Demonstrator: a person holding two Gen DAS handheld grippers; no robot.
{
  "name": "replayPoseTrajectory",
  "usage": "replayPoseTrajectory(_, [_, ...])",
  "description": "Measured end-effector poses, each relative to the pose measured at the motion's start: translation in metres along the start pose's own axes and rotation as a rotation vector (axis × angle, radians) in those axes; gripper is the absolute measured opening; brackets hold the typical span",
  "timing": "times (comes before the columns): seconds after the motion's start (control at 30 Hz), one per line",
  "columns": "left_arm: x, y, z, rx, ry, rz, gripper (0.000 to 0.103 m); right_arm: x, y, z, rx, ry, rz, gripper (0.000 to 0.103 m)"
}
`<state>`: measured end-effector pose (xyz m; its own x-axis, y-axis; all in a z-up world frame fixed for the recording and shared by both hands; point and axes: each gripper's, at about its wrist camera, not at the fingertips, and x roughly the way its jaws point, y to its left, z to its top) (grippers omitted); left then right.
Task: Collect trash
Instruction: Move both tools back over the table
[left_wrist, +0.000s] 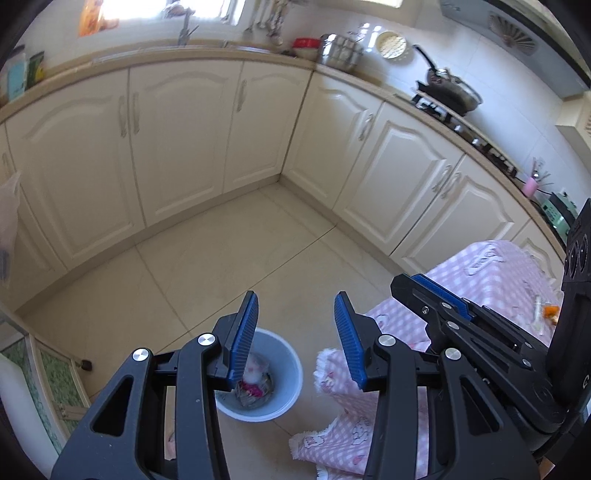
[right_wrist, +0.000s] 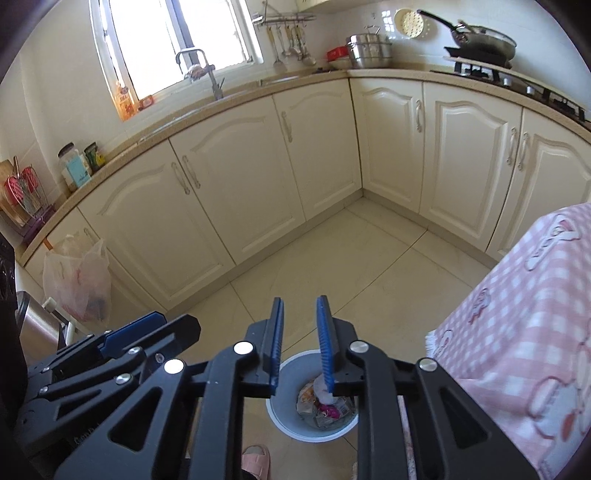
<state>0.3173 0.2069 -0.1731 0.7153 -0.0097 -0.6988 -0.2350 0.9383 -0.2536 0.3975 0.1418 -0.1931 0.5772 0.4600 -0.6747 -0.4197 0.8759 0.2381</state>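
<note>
A pale blue bin (left_wrist: 291, 363) stands on the tiled floor below both grippers. Crumpled wrappers and white tissue (right_wrist: 325, 406) lie inside it. My left gripper (left_wrist: 297, 295) hangs above the bin, open, with nothing between its blue pads. My right gripper (right_wrist: 301, 299) is also over the bin (right_wrist: 286, 417), its jaws a narrow gap apart and empty. Beside them is a table under a pink checked cloth (left_wrist: 491, 266), where a small orange scrap (left_wrist: 551, 311) and a clear wrapper (left_wrist: 537, 306) lie near its right edge.
Cream cabinets (right_wrist: 258, 177) run along two walls under a counter with a sink, pots and a stove with a pan (right_wrist: 480, 44). A filled plastic bag (right_wrist: 77, 280) hangs at the left. A pink slipper (right_wrist: 255, 458) is beside the bin.
</note>
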Motion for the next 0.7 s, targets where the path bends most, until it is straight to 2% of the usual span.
replayPoseTrajectory(0.23, [-0.033, -0.051, 0.004, 0.076, -0.058, -0.047, 0.044, -0.071, -0.034, 0.004, 0.047, -0.111, -0.041, 0.019])
replayPoseTrajectory(0.43, [-0.052, -0.108, 0.003, 0.156, -0.09, -0.119, 0.046, -0.134, -0.078, 0.001, 0.095, -0.203, -0.103, 0.022])
replayPoseTrajectory(0.7, [-0.047, -0.194, -0.018, 0.287, -0.055, -0.224, 0.051, -0.203, -0.161, -0.023, 0.203, -0.271, -0.248, 0.025])
